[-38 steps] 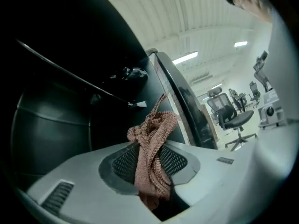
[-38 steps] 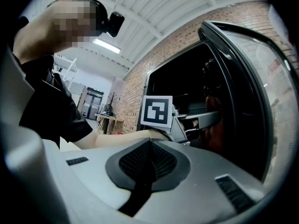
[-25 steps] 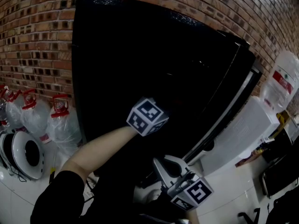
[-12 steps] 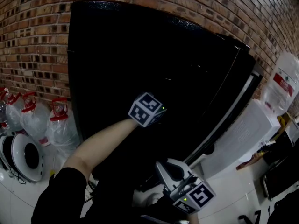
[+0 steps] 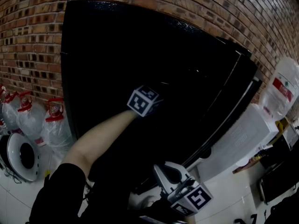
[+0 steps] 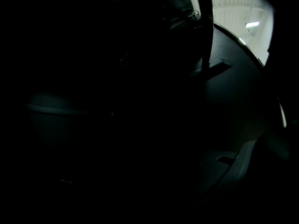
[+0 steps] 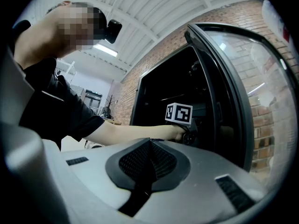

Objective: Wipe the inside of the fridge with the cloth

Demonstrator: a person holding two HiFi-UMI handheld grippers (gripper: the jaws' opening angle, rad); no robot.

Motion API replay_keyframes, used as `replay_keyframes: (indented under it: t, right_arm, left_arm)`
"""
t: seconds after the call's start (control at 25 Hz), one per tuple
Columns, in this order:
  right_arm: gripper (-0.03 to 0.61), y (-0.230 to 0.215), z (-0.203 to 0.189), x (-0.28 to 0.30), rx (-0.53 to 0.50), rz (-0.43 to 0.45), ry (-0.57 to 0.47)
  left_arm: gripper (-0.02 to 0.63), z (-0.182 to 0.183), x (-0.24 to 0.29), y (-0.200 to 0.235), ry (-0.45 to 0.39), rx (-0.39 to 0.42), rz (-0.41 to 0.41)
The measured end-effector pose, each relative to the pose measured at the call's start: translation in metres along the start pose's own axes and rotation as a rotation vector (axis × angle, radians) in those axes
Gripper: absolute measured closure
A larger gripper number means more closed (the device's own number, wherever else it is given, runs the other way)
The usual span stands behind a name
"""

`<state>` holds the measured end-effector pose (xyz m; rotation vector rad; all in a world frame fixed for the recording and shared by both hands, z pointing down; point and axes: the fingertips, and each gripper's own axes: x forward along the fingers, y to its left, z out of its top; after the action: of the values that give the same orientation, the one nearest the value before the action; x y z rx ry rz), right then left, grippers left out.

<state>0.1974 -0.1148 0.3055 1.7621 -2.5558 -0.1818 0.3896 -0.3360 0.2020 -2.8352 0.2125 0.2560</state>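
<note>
Black fridge [image 5: 140, 55], unlit inside, stood against a brick wall [image 5: 32, 31] with its glass door [image 7: 247, 92] swung open to the right.

Left gripper [image 5: 156, 102] was reached well into the cabinet, forearm bare, marker cube just at the opening. Its own view was almost wholly dark: only a faint horizontal edge [image 6: 70, 110], probably a shelf, and the bright room beyond the door. Jaw state could not be told from any view.

Right gripper [image 7: 148, 162] was held low outside the cabinet, near the foot of the door, jaws pressed together with nothing between them.

Cloth: not visible in any view. Judgement: if it was in play it was at the left jaws, lost in the dark interior; not confirmed.

Handling note (judgement): a cloth would be light, soft and limp, with no stiffness to push through. Best pinched across a bunched fold near its middle, so a thick wad stands ahead of the fingertips and takes the contact. A corner grip would let it trail and snag on shelf edges. Damp cloth might slip; a firm clamp would be needed.
</note>
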Motion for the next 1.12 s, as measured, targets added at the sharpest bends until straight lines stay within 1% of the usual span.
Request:
replay_keyframes:
  t: [0.2,0.64,0.8,0.96,1.04,1.12]
  right_arm:
    - [0.572,-0.006,-0.003,0.001,0.005,0.003,-0.002]
    - [0.572,-0.016,-0.005,0.001,0.017,0.000,-0.002]
    - [0.572,-0.018,-0.006,-0.001,0.026,-0.003,0.003]
    - [0.572,-0.016,-0.003,0.006,0.028,0.003,-0.010]
    - [0.572,-0.014,-0.001,0.009,0.029,0.012,-0.016]
    - [0.573,-0.012,0.003,0.011,0.028,0.027,-0.025]
  left_arm:
    - [0.482,-0.008,0.010,0.017,0.015,-0.060,0.016]
    - [0.482,-0.025,0.032,0.052,0.063,-0.119,0.103]
    - [0.483,-0.025,0.032,0.052,0.069,-0.082,0.160]
    - [0.482,-0.020,0.022,0.049,0.060,-0.075,0.221]
    - [0.482,-0.014,0.009,0.041,0.039,-0.052,0.259]
    - [0.482,-0.002,-0.002,0.031,-0.002,-0.003,0.282]
